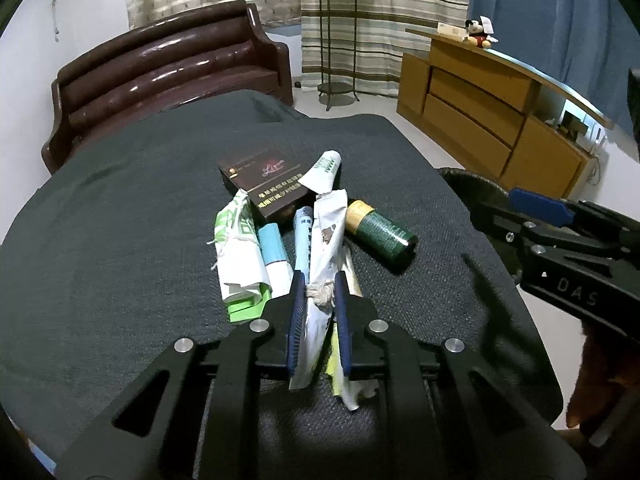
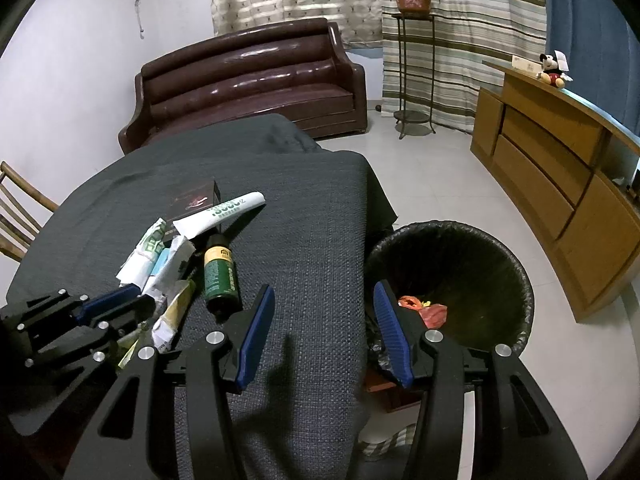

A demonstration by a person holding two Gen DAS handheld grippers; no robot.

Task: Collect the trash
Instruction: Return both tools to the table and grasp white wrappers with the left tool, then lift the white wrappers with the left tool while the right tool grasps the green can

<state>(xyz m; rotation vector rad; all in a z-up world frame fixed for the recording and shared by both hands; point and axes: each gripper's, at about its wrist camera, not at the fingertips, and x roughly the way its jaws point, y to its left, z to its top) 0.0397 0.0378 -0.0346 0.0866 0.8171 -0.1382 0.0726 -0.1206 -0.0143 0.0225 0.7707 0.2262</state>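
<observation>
A: So, the crumpled white wrapper (image 1: 326, 232), lower centre on the grey tablecloth (image 1: 120, 220)?
B: Light, soft, crushable. The left gripper (image 1: 319, 300) pinches its near end; the right gripper (image 2: 324, 336) hangs spread, holding nothing, beside the black bin (image 2: 516, 264).

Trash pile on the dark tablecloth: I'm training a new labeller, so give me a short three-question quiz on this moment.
1. True or false: the left gripper is shut on the crumpled white wrapper.
2. What does the right gripper hold? A) the green bottle B) nothing C) the white tube
3. Where does the black-lined bin stand?

Key: 1 true. 2 B, its jaws stand open and empty. 3 On the floor beside the table, with some red trash already inside.
</observation>
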